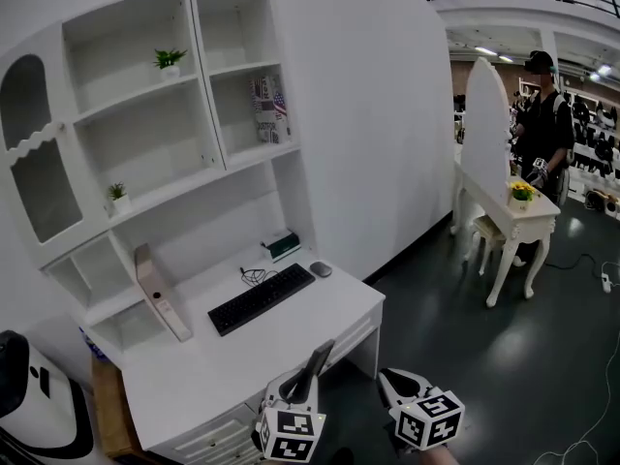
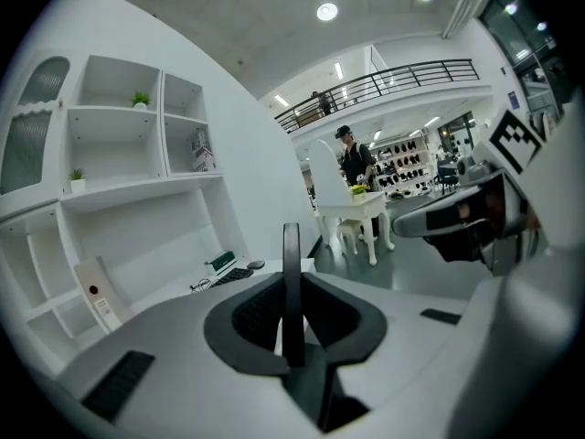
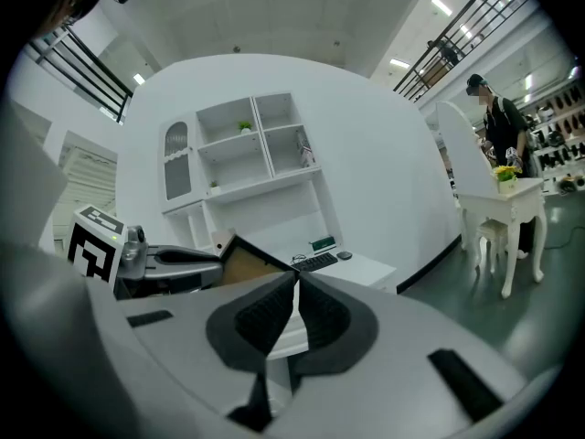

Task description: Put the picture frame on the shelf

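Down at 6 o'clock in the head view, the left gripper [image 1: 296,393] has its two jaws pinched tight on the dark-edged picture frame with a brown backing [image 1: 318,364], and its own view confirms it: the black pads squeeze the frame's thin edge from both sides. The frame stands edge-on to that camera, long axis upright; from above it rises out of the jaws and leans toward 1 o'clock, its top end pointing at the front edge of the white desk [image 1: 194,366]. The right gripper view catches the brown back panel facing the right side. The right gripper [image 1: 401,386] sits just beside it, at 5 o'clock, jaws pressed together at the tips with nothing between them. Up at 10 to 11 o'clock is the white shelf unit [image 1: 145,93], well apart from the frame, with a small green potted plant [image 1: 170,60] on an upper board. A black keyboard [image 1: 261,298] and a grey mouse [image 1: 321,269] lie on the desk below. Over at 2 o'clock, a person in dark clothes [image 1: 542,129] stands behind a small white table [image 1: 528,223].
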Available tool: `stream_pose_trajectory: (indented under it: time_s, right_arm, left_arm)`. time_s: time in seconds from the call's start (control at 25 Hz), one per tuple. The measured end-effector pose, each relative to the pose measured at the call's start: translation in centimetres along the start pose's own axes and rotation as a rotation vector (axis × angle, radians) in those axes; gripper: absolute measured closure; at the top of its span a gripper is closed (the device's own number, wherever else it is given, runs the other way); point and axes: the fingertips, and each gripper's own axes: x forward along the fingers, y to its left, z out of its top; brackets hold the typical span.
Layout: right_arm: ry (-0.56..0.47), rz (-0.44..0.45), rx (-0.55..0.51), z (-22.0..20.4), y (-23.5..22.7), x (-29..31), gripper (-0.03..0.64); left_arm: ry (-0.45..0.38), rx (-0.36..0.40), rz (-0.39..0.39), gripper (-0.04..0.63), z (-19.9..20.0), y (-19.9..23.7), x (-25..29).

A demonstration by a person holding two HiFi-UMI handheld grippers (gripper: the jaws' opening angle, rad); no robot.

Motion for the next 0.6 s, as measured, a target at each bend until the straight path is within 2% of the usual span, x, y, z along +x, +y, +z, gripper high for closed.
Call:
stream_pose_trajectory:
  time_s: [0.6]
  right_arm:
    - [-0.026, -0.030, -0.020, 7.3, -4.6, 15.6, 0.615]
  left_arm:
    - [-0.054, 0.037, 0.010, 0.535, 4.5, 11.8, 12.5]
